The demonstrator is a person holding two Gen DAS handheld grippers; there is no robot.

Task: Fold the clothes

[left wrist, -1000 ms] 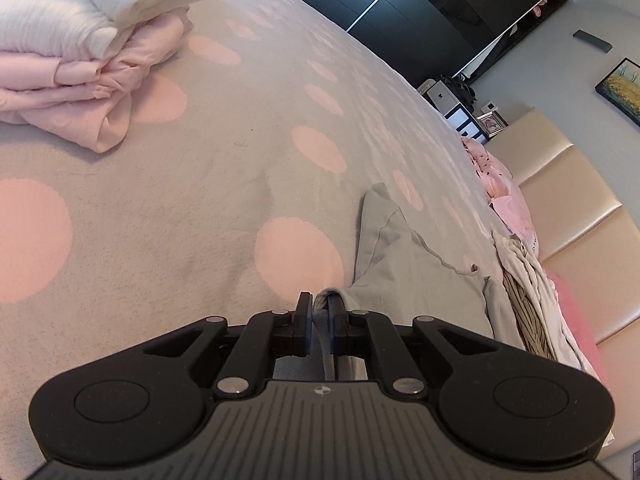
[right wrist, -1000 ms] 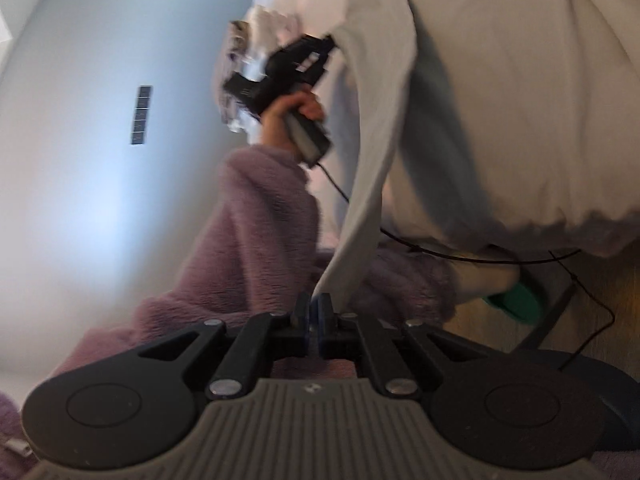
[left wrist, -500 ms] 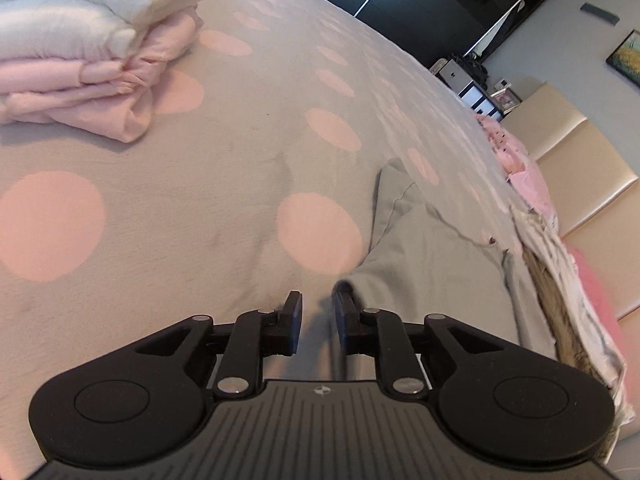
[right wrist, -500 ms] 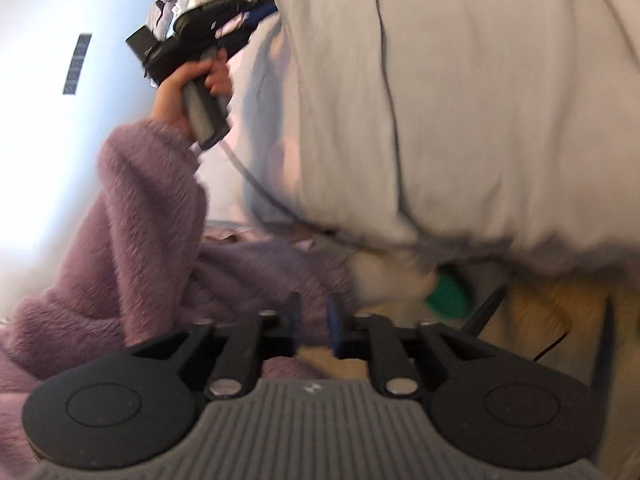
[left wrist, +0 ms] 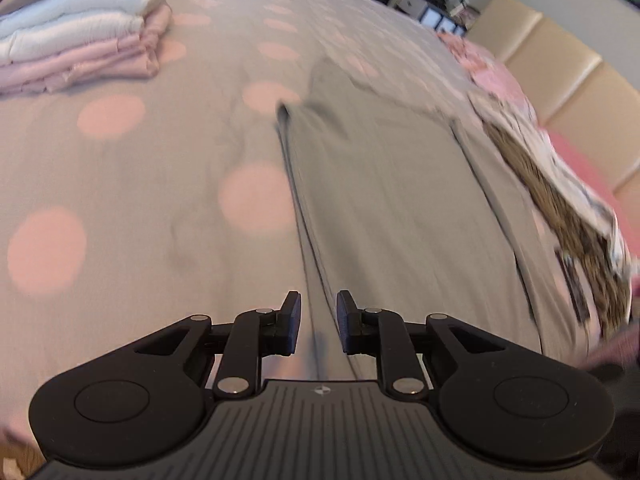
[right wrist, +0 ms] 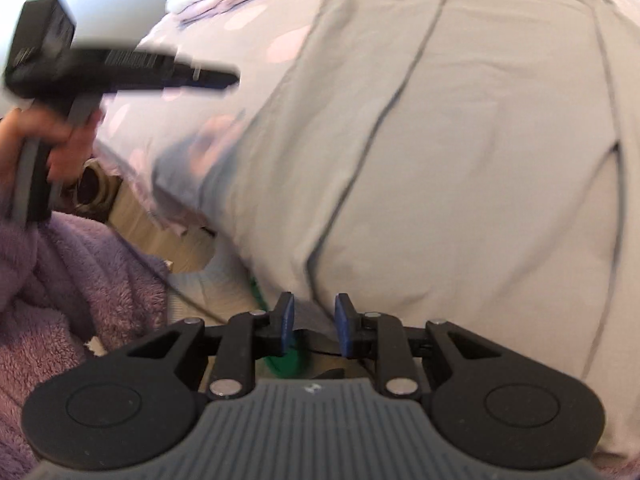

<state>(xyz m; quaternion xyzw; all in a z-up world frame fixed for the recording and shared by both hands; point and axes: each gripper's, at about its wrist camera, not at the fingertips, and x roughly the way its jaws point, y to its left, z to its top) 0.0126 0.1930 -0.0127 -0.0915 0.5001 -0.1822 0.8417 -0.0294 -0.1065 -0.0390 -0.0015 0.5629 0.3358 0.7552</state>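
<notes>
Premises: a domestic bedroom. The work surface is a bed covered with a grey bedspread with pink polka dots. A beige padded headboard runs along the far side, with pink bedding at its foot. A stack of folded white and pink laundry sits on the bed, and a small shelf unit with clutter stands against the wall. The person wears a purple fleece sleeve, household attire.
</notes>
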